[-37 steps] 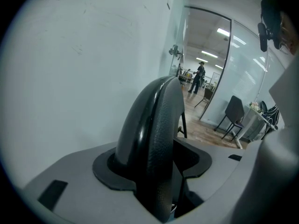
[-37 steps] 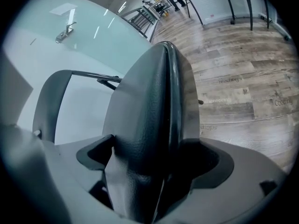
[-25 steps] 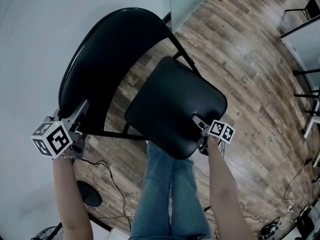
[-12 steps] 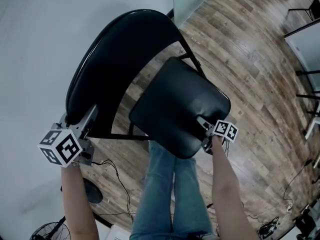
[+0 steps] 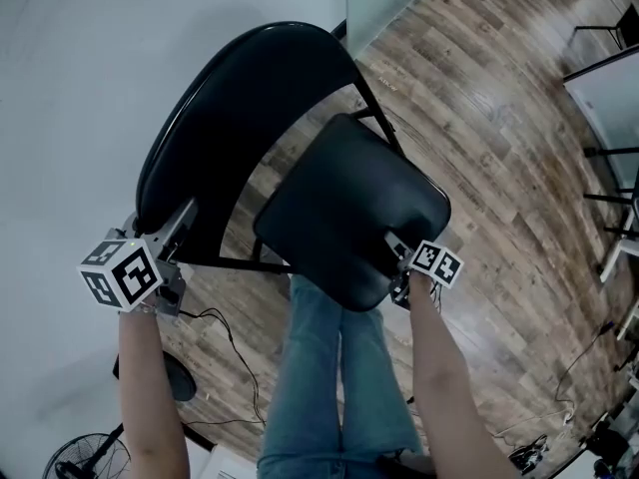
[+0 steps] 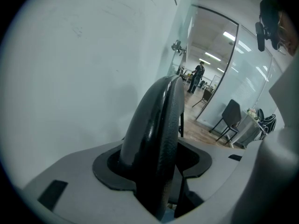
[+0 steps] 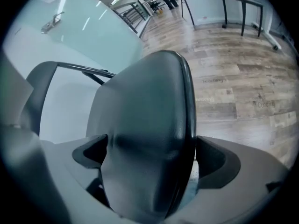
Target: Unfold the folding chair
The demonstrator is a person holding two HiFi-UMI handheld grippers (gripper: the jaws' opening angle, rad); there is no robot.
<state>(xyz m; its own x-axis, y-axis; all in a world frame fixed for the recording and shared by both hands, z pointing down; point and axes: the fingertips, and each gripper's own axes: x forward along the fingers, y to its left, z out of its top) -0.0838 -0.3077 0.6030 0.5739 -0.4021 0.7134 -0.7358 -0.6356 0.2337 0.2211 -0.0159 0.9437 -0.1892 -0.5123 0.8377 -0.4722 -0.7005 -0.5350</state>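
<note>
Backrest (image 5: 230,98) clamped in left gripper (image 5: 178,223), seat (image 5: 344,208) clamped in right gripper (image 5: 397,247), distant person (image 6: 198,76) only in left gripper view

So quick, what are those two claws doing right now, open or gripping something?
Left gripper: closed on the edge of the chair's backrest.
Right gripper: closed on the edge of the chair's seat.

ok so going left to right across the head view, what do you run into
left tongs → chair backrest → chair seat → right tongs
</note>
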